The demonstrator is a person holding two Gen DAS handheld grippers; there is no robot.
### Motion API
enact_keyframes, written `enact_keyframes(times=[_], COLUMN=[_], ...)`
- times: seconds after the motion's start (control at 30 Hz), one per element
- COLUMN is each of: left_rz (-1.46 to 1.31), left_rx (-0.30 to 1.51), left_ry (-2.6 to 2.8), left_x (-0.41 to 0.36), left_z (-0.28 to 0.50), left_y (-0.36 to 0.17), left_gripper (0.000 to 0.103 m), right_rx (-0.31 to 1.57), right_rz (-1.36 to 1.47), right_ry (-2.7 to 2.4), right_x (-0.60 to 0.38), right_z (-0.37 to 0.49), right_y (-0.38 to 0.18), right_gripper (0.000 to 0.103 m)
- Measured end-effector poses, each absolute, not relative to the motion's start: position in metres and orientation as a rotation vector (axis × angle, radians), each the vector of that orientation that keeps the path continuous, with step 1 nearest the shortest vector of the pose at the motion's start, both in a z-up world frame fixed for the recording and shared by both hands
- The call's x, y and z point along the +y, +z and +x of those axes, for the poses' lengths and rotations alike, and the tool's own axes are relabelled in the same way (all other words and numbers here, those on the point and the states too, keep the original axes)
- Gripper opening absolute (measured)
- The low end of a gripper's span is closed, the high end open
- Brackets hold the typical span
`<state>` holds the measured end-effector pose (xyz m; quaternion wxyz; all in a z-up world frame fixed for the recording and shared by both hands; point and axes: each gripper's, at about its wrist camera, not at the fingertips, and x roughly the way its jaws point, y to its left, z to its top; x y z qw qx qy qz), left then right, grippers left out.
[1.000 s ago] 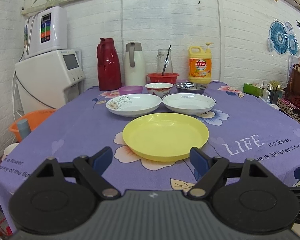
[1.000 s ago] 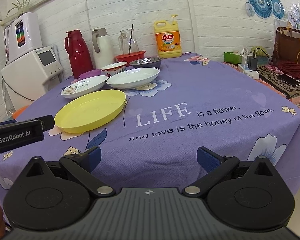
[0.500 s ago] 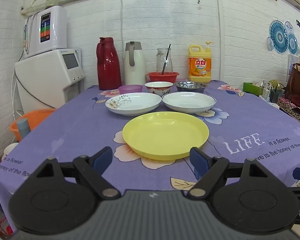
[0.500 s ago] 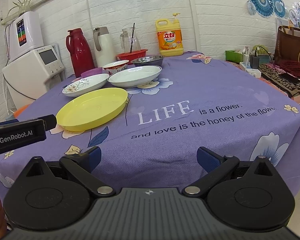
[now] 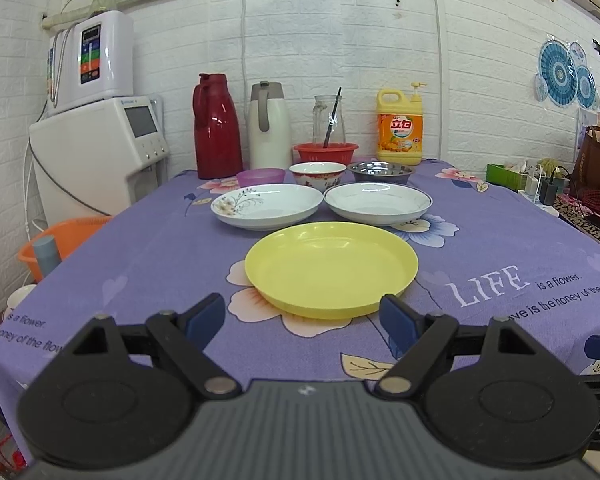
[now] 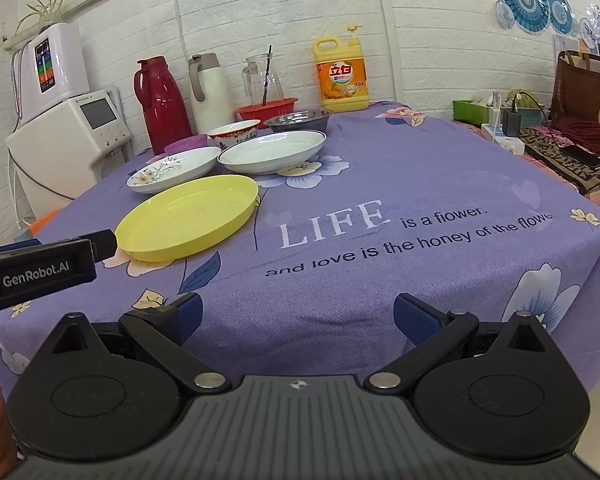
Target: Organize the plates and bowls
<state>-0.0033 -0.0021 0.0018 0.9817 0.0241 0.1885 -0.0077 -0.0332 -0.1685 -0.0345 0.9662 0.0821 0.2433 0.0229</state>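
A yellow plate (image 5: 331,267) lies on the purple tablecloth (image 5: 500,248), just ahead of my open, empty left gripper (image 5: 302,318). Behind it sit a floral white plate (image 5: 266,206) on the left and a plain white plate (image 5: 378,204) on the right. Further back stand a purple bowl (image 5: 260,177), a red-patterned bowl (image 5: 317,175) and a steel bowl (image 5: 380,171). My right gripper (image 6: 298,314) is open and empty over the front of the table, right of the yellow plate (image 6: 188,216). The left gripper's body shows at that view's left edge (image 6: 40,270).
At the back edge stand a red thermos (image 5: 217,126), a white thermos (image 5: 269,124), a glass jug in a red basket (image 5: 326,152) and a yellow detergent bottle (image 5: 399,124). A white appliance (image 5: 96,152) and an orange basin (image 5: 60,240) are to the left.
Both grippers have drifted slightly; the dishes sit a little higher and nearer in the right wrist view. Nothing on the table has moved.
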Motion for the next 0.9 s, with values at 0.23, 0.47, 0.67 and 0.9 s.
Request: enact_keyframes(times=[0.23, 0.47, 0.67, 0.9], left_rz=[0.047, 0.046, 0.048, 0.052], left_rx=[0.38, 0.377, 0.377, 0.374], left_ry=[-0.016, -0.016, -0.017, -0.016], left_x=[-0.0028, -0.0033, -0.0038, -0.0054], left_z=[-0.0033, -0.0037, -0.0039, -0.0038], left_y=[0.0008, 0.0014, 0.0024, 0.0041], left_gripper=[0.082, 0.082, 0.082, 0.082], right_rx=[0.495, 0.498, 0.498, 0.498], right_rz=[0.169, 0.169, 0.17, 0.168], right_ry=[0.047, 0.049, 0.049, 0.051], right_x=[-0.1692, -0.1699, -0.1698, -0.1696], right_z=[-0.0333, -0.0333, -0.0334, -0.0334], right_y=[-0.0341, -0.0338, -0.0337, -0.0335], right_gripper=[0.103, 0.103, 0.103, 0.103])
